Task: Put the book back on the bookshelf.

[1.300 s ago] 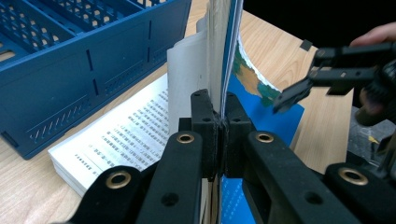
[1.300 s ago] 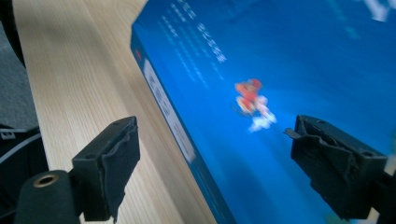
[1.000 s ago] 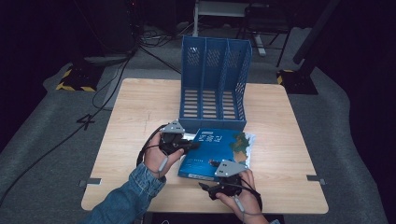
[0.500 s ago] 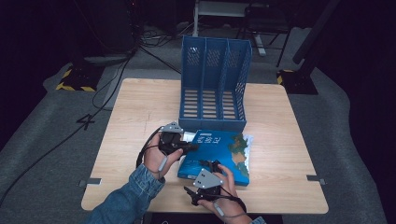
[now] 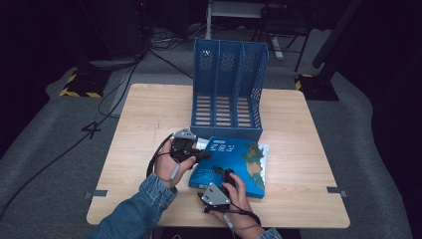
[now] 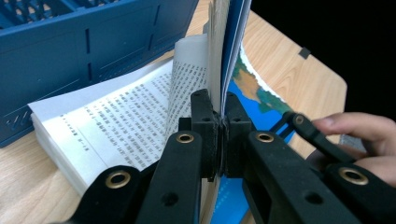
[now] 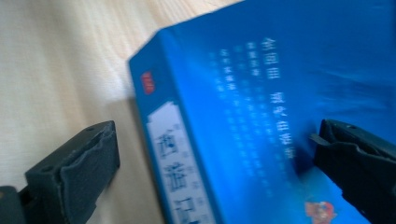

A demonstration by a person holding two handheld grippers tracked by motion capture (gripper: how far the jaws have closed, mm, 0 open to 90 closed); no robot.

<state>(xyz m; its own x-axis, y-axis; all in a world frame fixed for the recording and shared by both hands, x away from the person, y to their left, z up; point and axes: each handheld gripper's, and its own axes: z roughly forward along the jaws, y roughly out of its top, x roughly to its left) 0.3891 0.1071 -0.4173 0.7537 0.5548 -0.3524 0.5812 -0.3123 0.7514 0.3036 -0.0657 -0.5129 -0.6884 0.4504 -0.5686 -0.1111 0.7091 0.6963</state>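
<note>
Wooden table point(image 5: 149, 119) — left tool point(image 6: 219, 122) pinches the book's point(image 5: 234, 164) cover.

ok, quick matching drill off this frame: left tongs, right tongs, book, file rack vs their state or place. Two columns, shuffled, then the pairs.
Things:
1. left tongs
2. right tongs
3. book
4. file rack

States or places:
A. stands upright at the table's far side, slots empty
B. open, one jaw on each side of the spine
C. shut on the cover and some pages
D. lies on the table, cover lifted at one edge

Pairs: 1-C, 2-B, 3-D, 4-A
</note>
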